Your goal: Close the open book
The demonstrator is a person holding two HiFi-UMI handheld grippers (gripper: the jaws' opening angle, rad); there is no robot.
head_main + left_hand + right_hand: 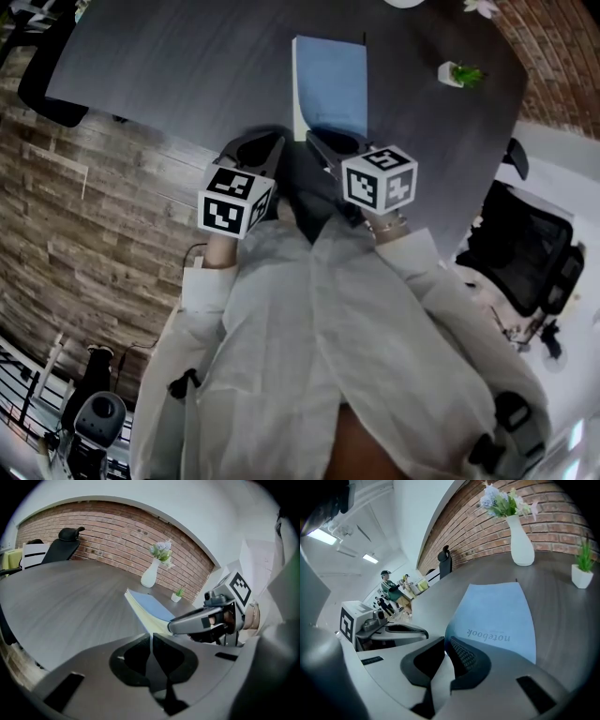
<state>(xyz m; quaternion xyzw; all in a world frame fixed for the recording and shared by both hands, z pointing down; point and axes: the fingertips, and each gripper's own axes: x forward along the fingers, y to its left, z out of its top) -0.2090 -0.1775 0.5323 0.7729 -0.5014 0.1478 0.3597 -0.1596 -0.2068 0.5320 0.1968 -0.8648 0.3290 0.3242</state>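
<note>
The book (330,84) lies upper centre on the table (169,66), blue cover apparently down. The left gripper (152,638) and right gripper (446,642) sit at its near edge, jaws nearly together with nothing seen between them, likely to press the cover flat.

In the head view the right gripper (325,142) is covering the book's (330,84) near edge. The picture's top edge is cutting off most of the white vase (405,3) at the table's (187,66) far side.

— What sits on the surface (178,66)?
— It's dark and wood-grained; a closed blue notebook (330,84) lies by its near edge; far right, a small potted plant (461,73); beyond it, a white vase (521,541) of flowers.
</note>
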